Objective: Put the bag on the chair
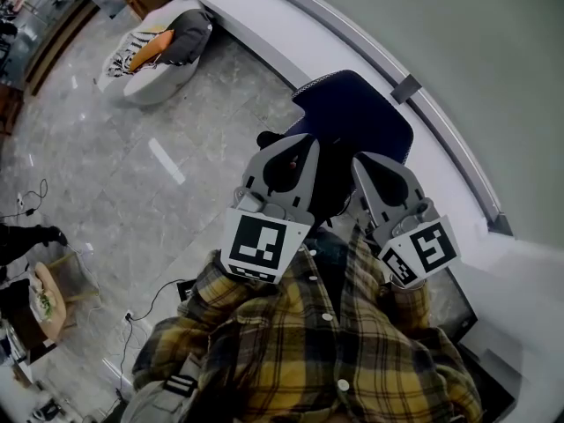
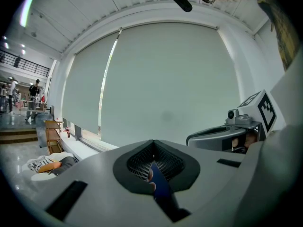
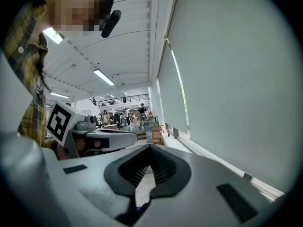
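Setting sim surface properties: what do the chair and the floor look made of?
Chair: dark blue, matte, no glare; probably fabric upholstery, weave too small to see. Floor: grey veined slabs with a bright light reflection; polished stone or stone-look tile, cannot tell which.

Chair [image 1: 352, 117] backs close onto the ledge [image 1: 247, 20], with the blind [image 2: 165, 79] above it, so there's no way through behind or right of the chair. Left of chair: bare floor [image 1: 132, 174], plenty of room. Beanbag [image 1: 159, 51] sits well left of chair, by the ledge. Cables [image 1: 33, 197] lie on the floor far left of chair.
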